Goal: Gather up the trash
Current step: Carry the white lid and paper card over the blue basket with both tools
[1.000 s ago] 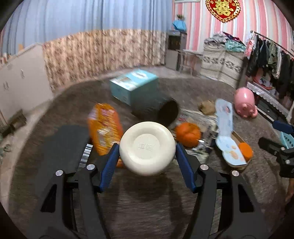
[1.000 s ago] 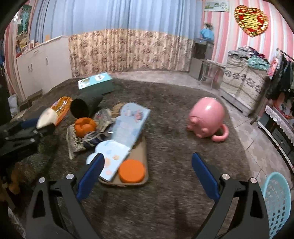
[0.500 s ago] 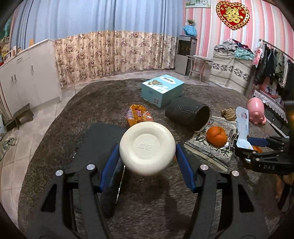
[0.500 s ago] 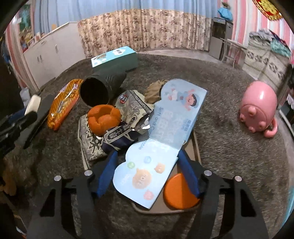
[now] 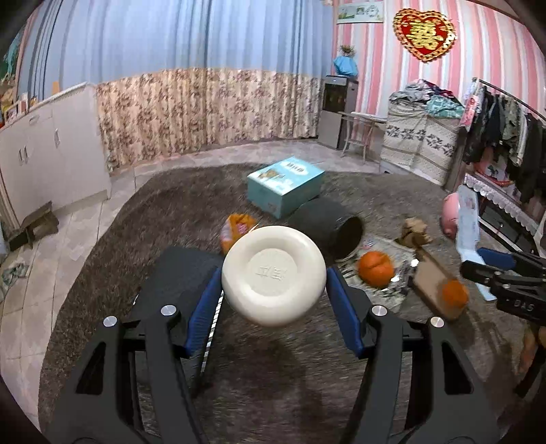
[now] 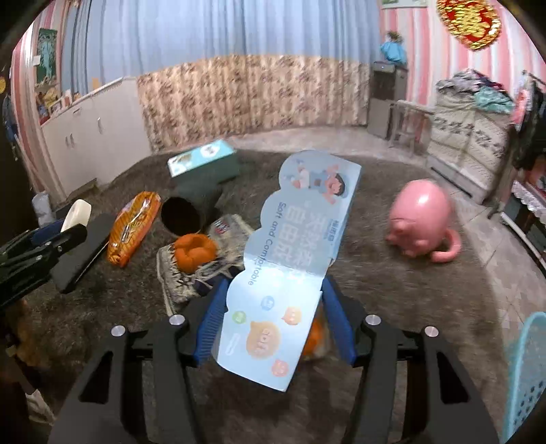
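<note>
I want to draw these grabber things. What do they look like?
Both the left gripper and the right gripper are black, angular frames with triangle-shaped cutouts and round silver screws. Each has two flat blue pads. The right one shows small raised lettering on its side.

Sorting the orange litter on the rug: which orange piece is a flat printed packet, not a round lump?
The orange snack packet, left of the black bin; the orange peel is a rounded lump on the newspaper.

A lived-in home room. Ahead of the tongs hang floral curtains [image 5: 204, 112]; to their right, a clothes rack [image 5: 505, 136] and a striped wall's red heart decoration [image 5: 423, 32]
</note>
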A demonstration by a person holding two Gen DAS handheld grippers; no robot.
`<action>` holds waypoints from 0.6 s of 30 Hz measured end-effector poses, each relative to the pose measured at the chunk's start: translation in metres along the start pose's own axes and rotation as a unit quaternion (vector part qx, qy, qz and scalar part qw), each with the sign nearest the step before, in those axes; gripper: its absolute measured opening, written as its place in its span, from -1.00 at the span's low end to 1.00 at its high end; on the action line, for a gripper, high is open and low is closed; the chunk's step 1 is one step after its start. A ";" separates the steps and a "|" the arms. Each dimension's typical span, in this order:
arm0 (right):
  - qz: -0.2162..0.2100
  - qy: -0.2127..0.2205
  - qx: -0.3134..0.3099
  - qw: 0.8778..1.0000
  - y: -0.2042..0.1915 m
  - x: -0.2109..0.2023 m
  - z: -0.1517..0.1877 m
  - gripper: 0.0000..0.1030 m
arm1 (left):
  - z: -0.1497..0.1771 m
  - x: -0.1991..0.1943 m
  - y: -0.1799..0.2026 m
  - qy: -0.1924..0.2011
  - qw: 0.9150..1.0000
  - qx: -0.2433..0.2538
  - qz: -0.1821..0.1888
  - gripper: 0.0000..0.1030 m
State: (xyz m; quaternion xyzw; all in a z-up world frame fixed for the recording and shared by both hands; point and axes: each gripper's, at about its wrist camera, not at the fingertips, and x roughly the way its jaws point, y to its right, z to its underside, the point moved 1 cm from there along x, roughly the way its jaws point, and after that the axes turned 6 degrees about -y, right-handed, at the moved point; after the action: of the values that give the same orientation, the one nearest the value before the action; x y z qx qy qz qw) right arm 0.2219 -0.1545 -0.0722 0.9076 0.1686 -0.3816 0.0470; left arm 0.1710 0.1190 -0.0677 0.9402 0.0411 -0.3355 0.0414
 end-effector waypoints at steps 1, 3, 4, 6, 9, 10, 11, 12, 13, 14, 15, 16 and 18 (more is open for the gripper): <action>0.006 0.009 0.009 1.000 0.008 -0.012 0.003 0.10 | -0.002 -0.003 0.004 0.004 1.000 0.002 0.002 0.19; 0.018 0.025 0.024 0.999 0.026 -0.031 0.007 0.10 | -0.005 -0.008 0.017 0.010 1.000 0.007 0.013 0.19; 0.029 0.033 0.032 0.999 0.036 -0.042 0.010 0.10 | -0.007 -0.011 0.023 0.013 1.000 0.010 0.017 0.19; 0.049 0.045 0.041 0.997 0.054 -0.059 0.014 0.10 | -0.012 -0.016 0.039 0.021 0.999 0.017 0.026 0.19; 0.085 0.063 0.060 0.993 0.084 -0.085 0.024 0.10 | -0.017 -0.020 0.066 0.030 0.998 0.028 0.039 0.19; 0.097 0.068 0.065 0.991 0.093 -0.092 0.028 0.10 | -0.020 -0.022 0.078 0.033 0.998 0.033 0.046 0.19; 0.109 0.073 0.071 0.989 0.104 -0.099 0.032 0.10 | -0.021 -0.023 0.087 0.035 0.997 0.037 0.050 0.19; 0.120 0.077 0.078 0.987 0.114 -0.104 0.036 0.10 | -0.023 -0.024 0.096 0.037 0.997 0.042 0.055 0.19; 0.134 0.081 0.088 0.984 0.127 -0.110 0.041 0.10 | -0.024 -0.024 0.106 0.039 0.996 0.048 0.060 0.19; 0.142 0.082 0.098 0.981 0.138 -0.114 0.044 0.10 | -0.025 -0.025 0.118 0.040 0.995 0.054 0.067 0.19; 0.150 0.083 0.104 0.980 0.146 -0.117 0.047 0.10 | -0.026 -0.026 0.127 0.041 0.995 0.058 0.073 0.19; 0.161 0.084 0.109 0.977 0.155 -0.120 0.051 0.10 | -0.027 -0.027 0.140 0.041 0.994 0.063 0.081 0.19; 0.187 0.083 0.120 0.971 0.175 -0.130 0.060 0.10 | -0.029 -0.028 0.157 0.043 0.992 0.070 0.092 0.19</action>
State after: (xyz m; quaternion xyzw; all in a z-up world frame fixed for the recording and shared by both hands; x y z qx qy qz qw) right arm 0.1565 -0.3668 -0.0302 0.9506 -0.0478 -0.3066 -0.0064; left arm 0.1841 -0.0356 -0.0202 0.9541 -0.0669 -0.2919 0.0047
